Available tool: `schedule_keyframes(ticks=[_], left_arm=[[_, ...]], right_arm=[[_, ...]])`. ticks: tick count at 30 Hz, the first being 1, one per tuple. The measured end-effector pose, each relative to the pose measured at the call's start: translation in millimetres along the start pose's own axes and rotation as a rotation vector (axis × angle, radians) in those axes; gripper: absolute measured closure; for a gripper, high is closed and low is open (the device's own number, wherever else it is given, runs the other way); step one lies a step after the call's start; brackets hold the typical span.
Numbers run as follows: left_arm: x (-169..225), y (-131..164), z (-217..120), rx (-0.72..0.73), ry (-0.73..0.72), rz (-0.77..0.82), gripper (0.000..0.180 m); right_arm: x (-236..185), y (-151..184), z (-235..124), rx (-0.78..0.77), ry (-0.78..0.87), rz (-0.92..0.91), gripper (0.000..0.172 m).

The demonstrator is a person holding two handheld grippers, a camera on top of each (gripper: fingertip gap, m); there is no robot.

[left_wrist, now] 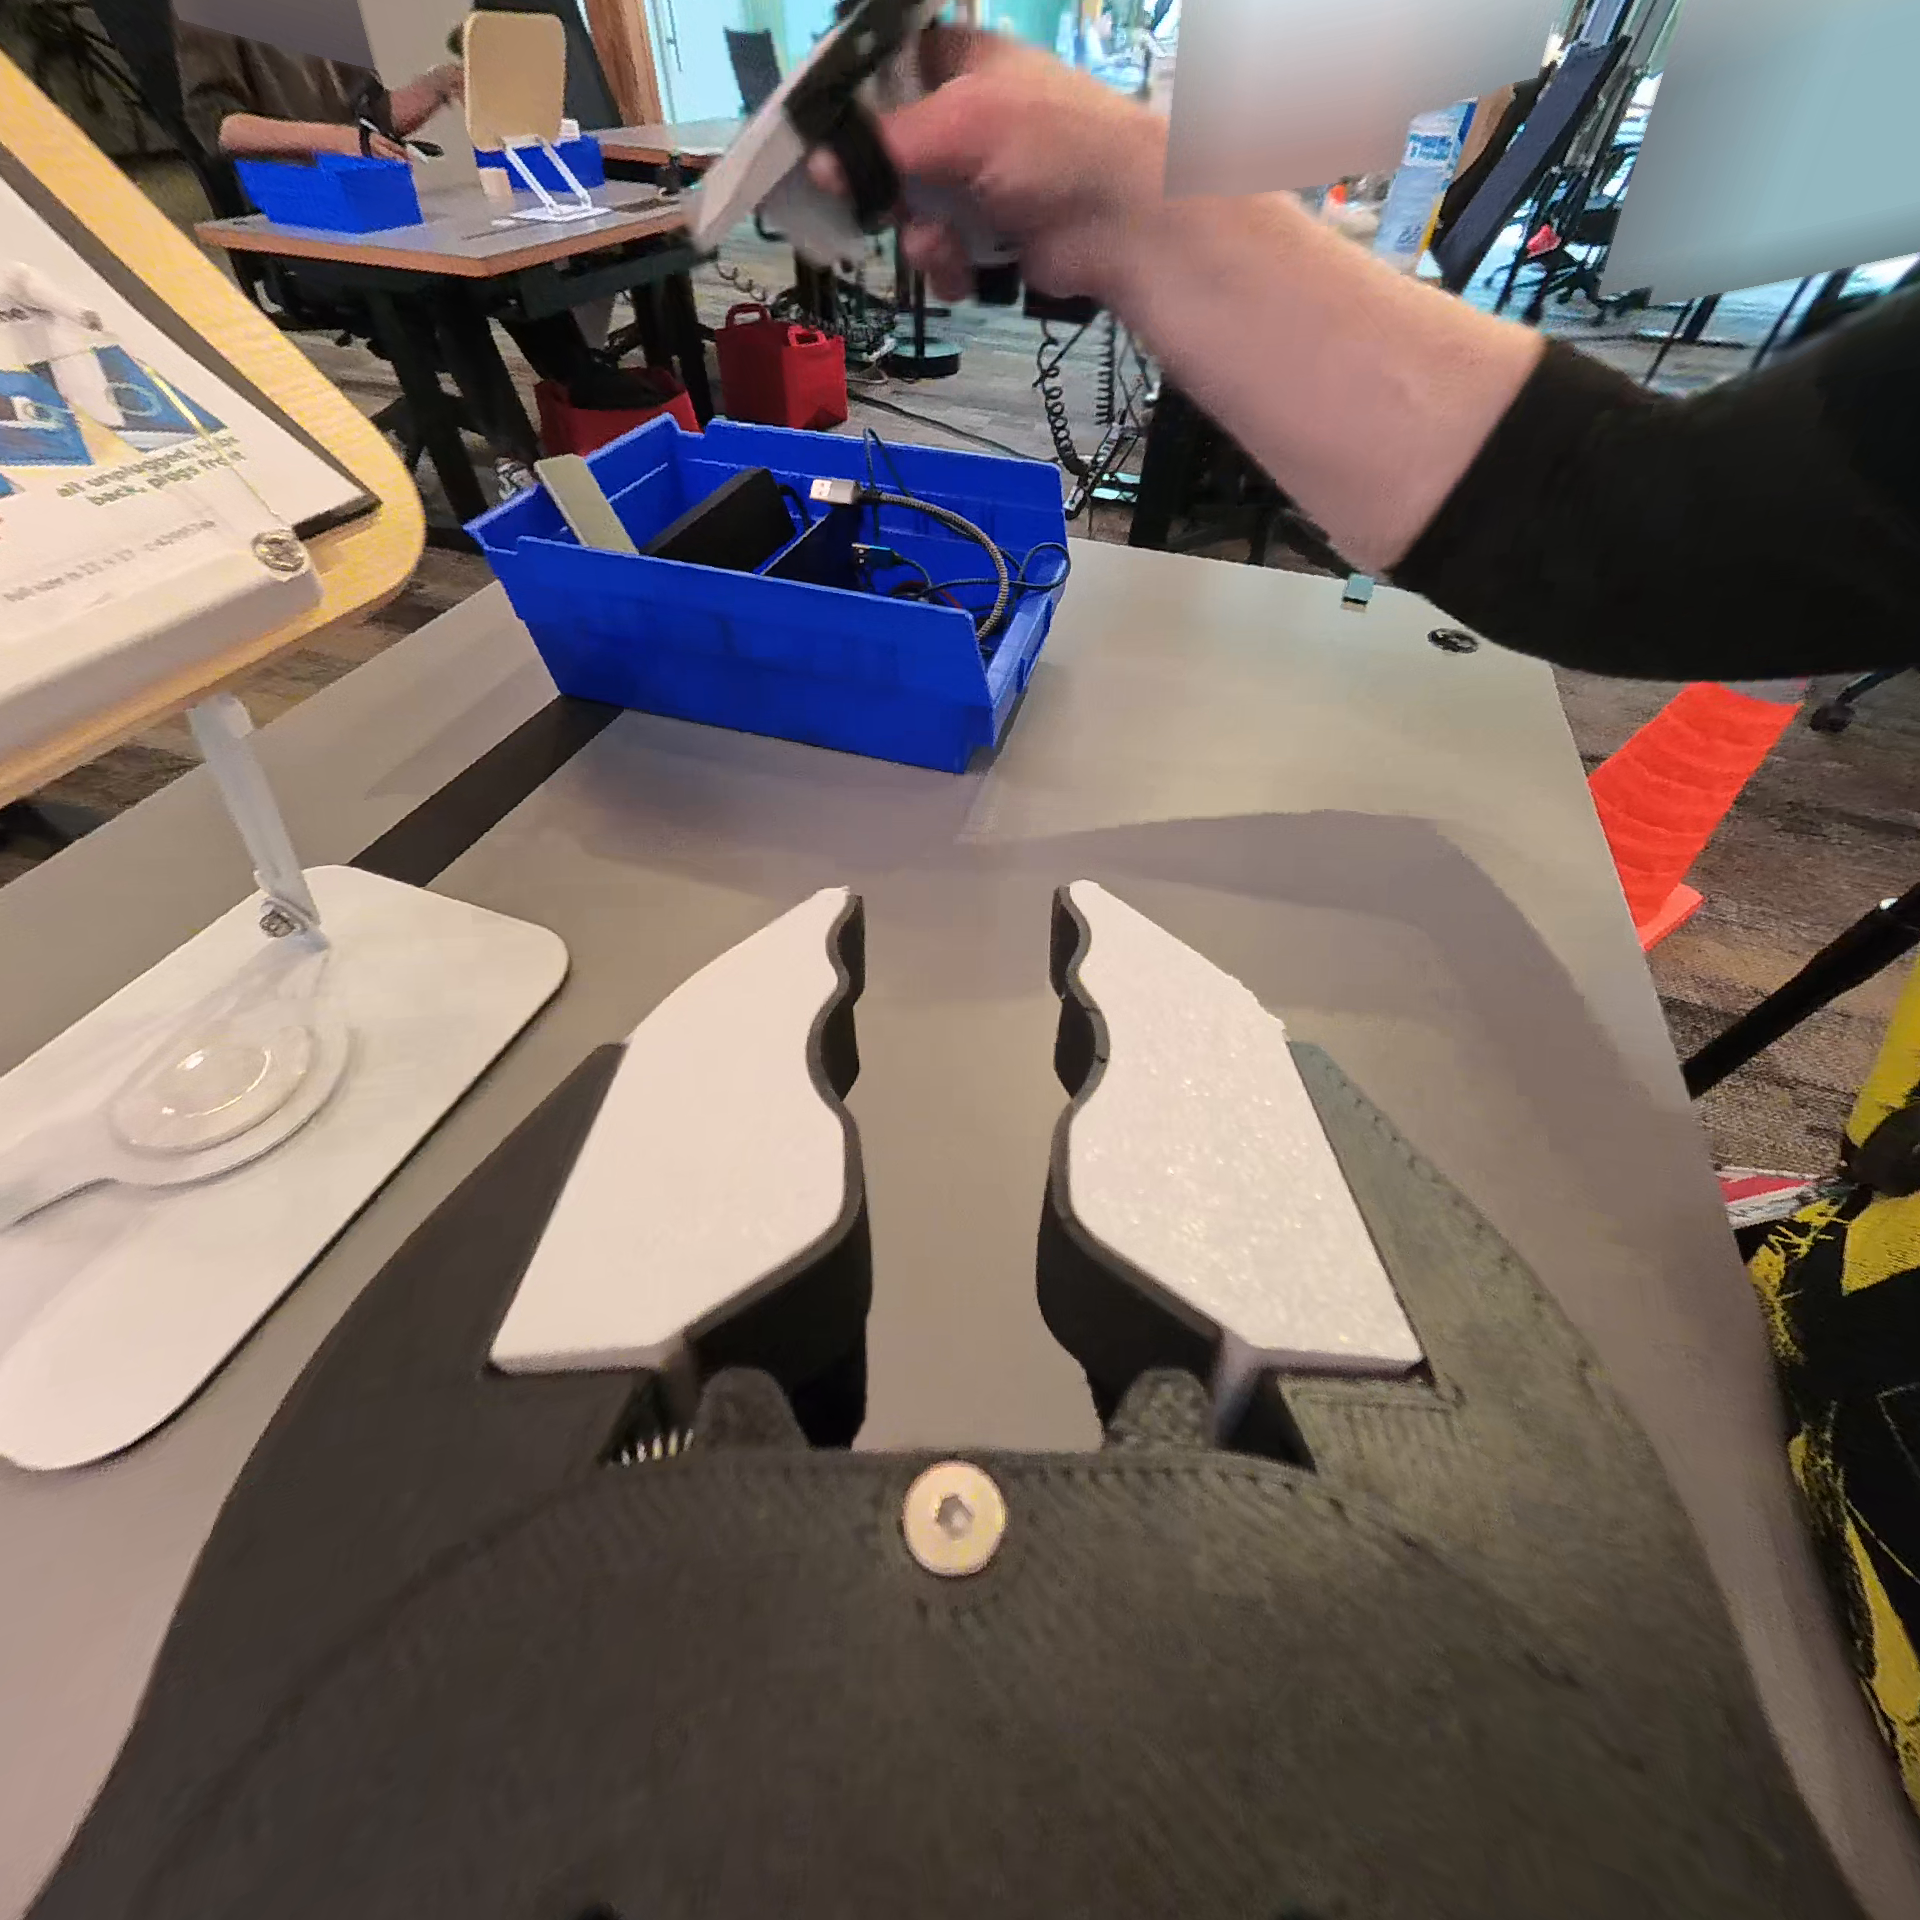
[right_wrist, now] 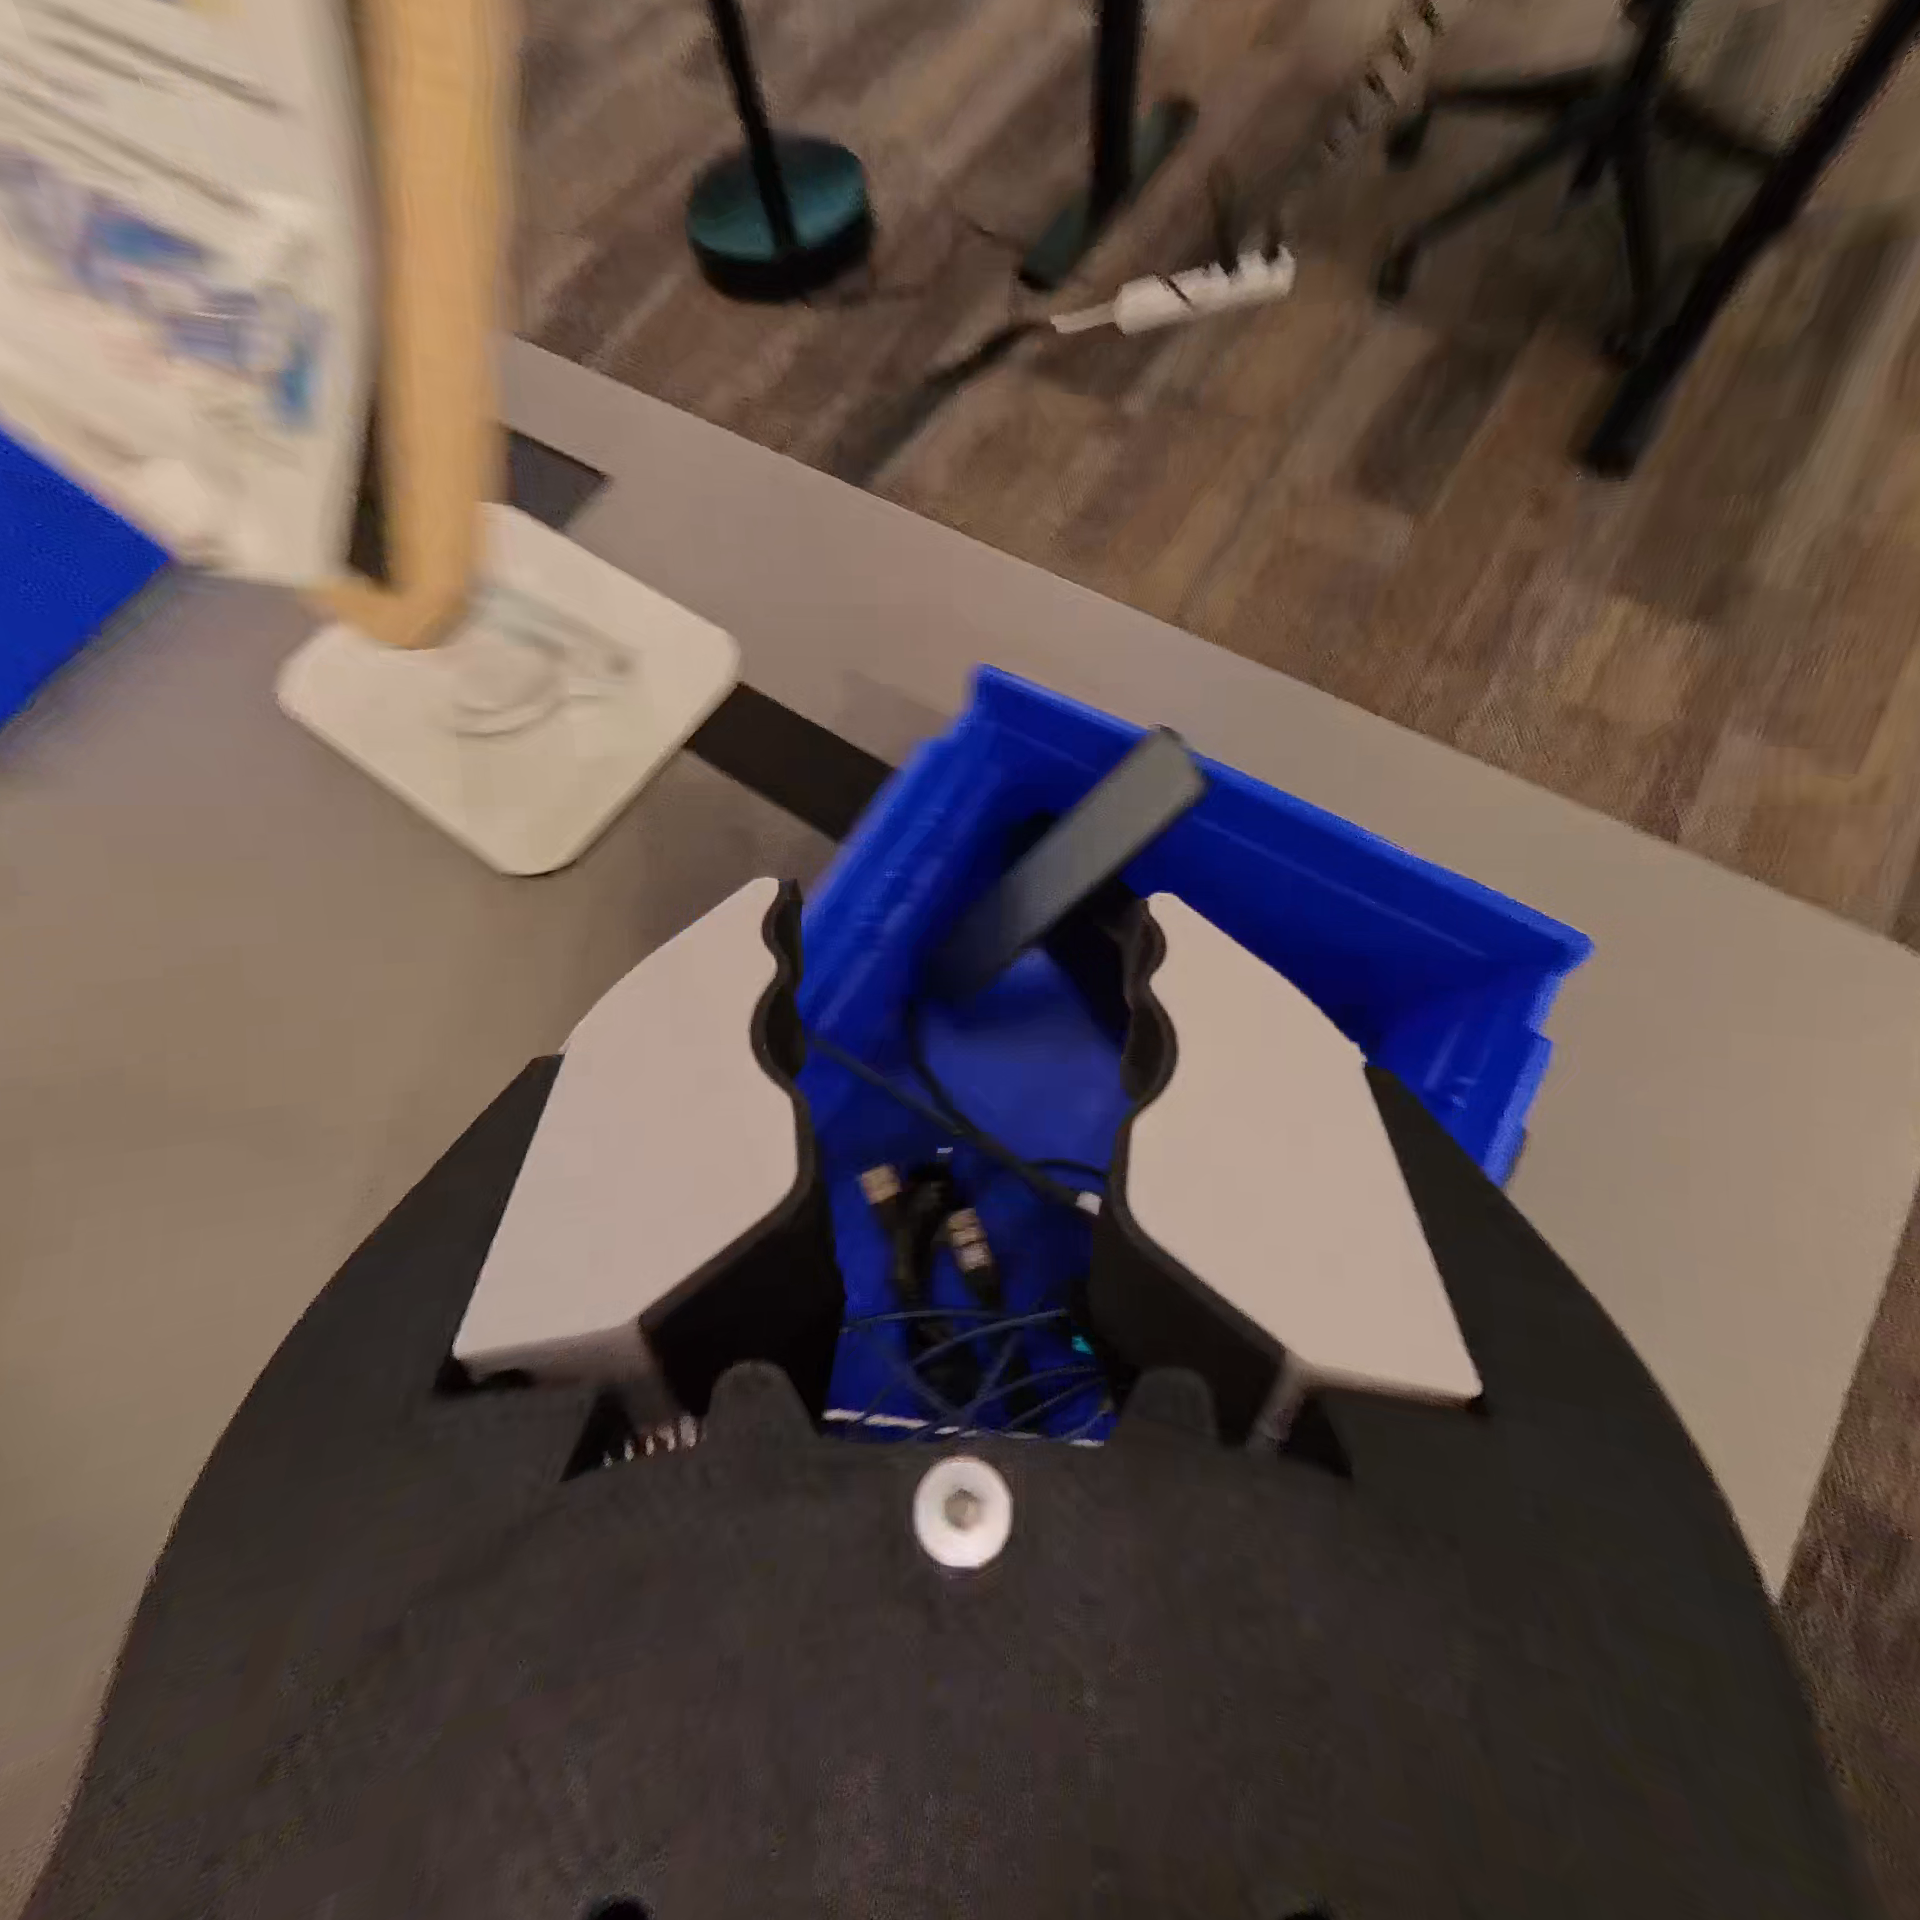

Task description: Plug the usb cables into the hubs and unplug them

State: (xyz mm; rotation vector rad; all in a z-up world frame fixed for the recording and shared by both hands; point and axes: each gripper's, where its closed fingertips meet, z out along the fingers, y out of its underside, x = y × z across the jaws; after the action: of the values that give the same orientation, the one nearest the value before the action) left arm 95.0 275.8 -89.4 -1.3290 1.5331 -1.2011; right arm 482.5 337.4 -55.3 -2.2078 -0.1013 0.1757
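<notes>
One blue bin (left_wrist: pixel 790 634) sits on the grey table (left_wrist: pixel 1247 748), two compartments. Two hubs lean inside: a silver one (left_wrist: pixel 584 503) and a black one (left_wrist: pixel 717 520), with a tangle of usb cables (left_wrist: pixel 966 551) beside them. Left gripper (left_wrist: pixel 956 935) hangs apart over bare table, nothing in it. Right gripper (right_wrist: pixel 961 935) hovers wide apart above the bin, gripping nothing.

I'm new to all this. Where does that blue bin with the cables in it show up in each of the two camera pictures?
Left wrist view: the blue bin sits on the grey table, upper middle, beyond the open, empty left tool.
Right wrist view: the blue bin lies centre, directly under the open right tool, which looks down into it.
Shared landmark: the white stand base beside the bin.
</notes>
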Motion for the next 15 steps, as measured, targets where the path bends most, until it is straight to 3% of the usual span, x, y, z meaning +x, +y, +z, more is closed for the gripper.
schedule_keyframes(ticks=[3,8,12,15], left_arm=[[-3.5,-2.2,-9.9,-0.004,-0.040,0.002,0.145],[1.0,-0.3,-36.7,-0.031,-0.111,0.013,0.144],[10.6,-10.7,-58.8,-0.020,-0.181,0.072,0.143],[12.3,-12.8,-67.0,-0.038,-0.232,0.114,0.142]], right_arm=[[-65.4,-5.9,-38.1,0.106,-0.037,-0.114,0.117],[-162.2,13.5,-83.0,0.203,-0.053,-0.262,0.113],[-210.4,23.8,-109.8,0.347,-0.046,-0.233,0.112],[-250.3,37.2,-111.1,0.343,-0.129,-0.173,0.112]])
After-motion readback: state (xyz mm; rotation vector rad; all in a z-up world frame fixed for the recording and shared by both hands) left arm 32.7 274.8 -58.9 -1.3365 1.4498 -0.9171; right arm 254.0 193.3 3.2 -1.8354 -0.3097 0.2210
